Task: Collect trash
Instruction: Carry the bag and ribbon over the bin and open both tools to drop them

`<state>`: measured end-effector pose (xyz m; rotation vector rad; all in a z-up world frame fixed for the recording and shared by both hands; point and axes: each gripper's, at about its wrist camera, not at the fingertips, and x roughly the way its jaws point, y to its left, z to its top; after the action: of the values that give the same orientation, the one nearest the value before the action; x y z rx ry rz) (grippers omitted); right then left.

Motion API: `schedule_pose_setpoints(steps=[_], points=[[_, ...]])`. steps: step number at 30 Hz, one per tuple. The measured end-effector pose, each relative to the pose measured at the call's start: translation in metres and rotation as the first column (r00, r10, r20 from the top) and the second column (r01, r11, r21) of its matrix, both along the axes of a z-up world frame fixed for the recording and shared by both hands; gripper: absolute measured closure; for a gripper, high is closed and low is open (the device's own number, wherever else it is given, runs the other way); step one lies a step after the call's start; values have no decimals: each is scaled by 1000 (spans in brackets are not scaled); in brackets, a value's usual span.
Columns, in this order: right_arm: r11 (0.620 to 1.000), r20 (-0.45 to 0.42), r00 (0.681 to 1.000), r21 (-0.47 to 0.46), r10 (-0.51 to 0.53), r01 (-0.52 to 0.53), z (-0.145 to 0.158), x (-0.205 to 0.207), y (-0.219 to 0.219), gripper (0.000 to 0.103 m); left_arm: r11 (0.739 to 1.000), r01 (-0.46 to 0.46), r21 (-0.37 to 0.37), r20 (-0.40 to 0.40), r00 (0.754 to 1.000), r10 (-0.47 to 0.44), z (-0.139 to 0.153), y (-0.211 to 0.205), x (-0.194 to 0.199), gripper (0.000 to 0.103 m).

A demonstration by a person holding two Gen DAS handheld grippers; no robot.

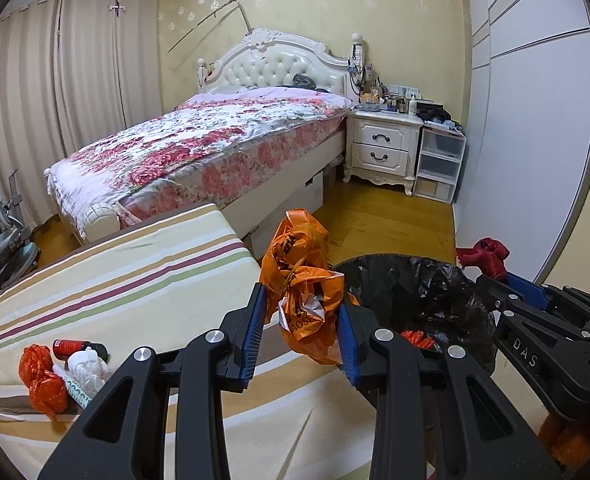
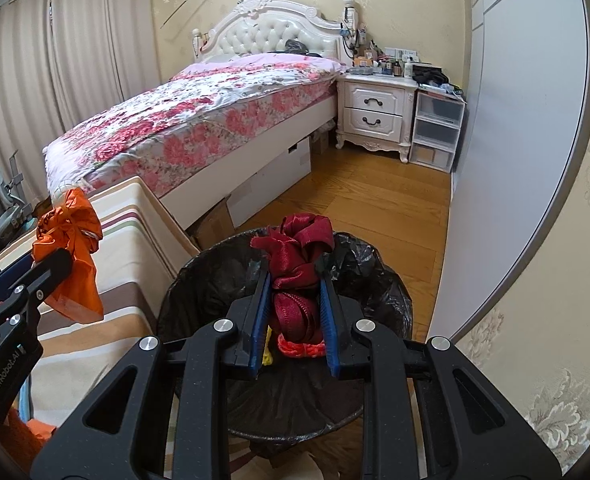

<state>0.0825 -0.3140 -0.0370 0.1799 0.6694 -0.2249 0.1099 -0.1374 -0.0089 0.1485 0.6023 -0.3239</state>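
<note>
Side by side, the left gripper clamps an orange bag at the bin's nine o'clock rim; the right gripper pinches red cloth over its liner.

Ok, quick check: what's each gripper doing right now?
Left gripper: shut on the orange plastic bag.
Right gripper: shut on the dark red fabric bundle, above the black-lined bin.

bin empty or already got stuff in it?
Not empty. Inside the black-lined bin, orange-red trash and a yellow scrap lie at the bottom.
</note>
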Motion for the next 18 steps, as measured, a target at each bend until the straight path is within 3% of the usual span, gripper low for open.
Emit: schedule_pose_setpoints(steps=[18], points=[[998, -31, 999, 40, -37, 38, -18, 15, -23, 80, 997, 28, 71, -31, 999, -26, -18, -30, 26, 68]])
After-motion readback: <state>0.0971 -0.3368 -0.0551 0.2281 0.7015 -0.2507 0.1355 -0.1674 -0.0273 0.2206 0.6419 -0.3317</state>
